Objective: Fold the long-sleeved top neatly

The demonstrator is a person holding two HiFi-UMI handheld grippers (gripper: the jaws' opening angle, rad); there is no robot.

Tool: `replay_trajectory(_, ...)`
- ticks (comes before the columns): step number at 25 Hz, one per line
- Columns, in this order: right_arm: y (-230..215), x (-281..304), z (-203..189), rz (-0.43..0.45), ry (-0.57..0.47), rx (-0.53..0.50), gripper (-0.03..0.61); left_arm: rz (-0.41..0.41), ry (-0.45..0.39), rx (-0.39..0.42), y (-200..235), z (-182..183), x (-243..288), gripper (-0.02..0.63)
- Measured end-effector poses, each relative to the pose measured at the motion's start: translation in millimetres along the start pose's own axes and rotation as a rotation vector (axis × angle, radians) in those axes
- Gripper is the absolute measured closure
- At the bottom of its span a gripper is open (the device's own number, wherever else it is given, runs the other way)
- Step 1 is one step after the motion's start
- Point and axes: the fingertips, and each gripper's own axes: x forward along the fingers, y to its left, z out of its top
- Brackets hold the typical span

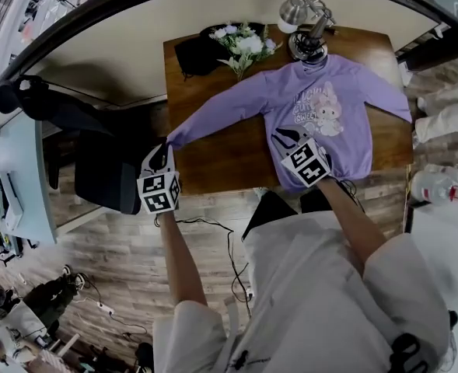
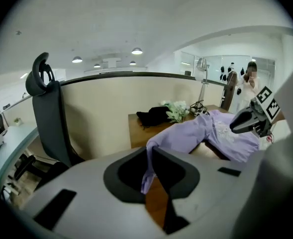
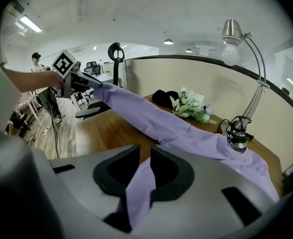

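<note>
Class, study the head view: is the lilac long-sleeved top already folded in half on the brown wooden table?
No, the top lies spread open, one sleeve held out straight by the left gripper.

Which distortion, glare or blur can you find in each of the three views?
Head view: fisheye bends the partition into an arc. Left gripper view: black corners, glaring ceiling lights, a mosaic patch on a far person. Right gripper view: lamp bulb bright, sleeve sharp.

You've got the lilac long-sleeved top (image 1: pixel 345 99) lying front-up on the table (image 1: pixel 229 162), cartoon print showing, collar far, its left sleeve (image 1: pixel 221 107) stretched straight to the table's left edge
</note>
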Motion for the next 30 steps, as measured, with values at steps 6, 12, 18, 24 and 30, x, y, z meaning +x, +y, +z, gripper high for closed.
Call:
replay_trajectory(6, 2, -1, -11, -0.008, 0.032, 0.012, 0.503, -0.03, 0.114, -0.106, 50, -31, 39, 0.561)
replay_trajectory(12, -5, -9, -38, -0.034, 0.067, 0.047, 0.503, 0.046, 0.118, -0.161, 87, -47, 48, 0.526)
replay_trajectory(18, -9, -16, -57, -0.041, 0.066, 0.092, 0.503, 0.052, 0.082, -0.138, 61, -45, 35, 0.528)
replay_trajectory(24, -35, -40, -82, -0.073, 0.025, 0.148, 0.503, -0.001, 0.022, -0.136, -33, -32, 40, 0.528)
replay_trajectory(30, -112, -93, -120, -0.198, -0.032, 0.334, 0.5, -0.083, -0.061, -0.148, -137, 8, 46, 0.528)
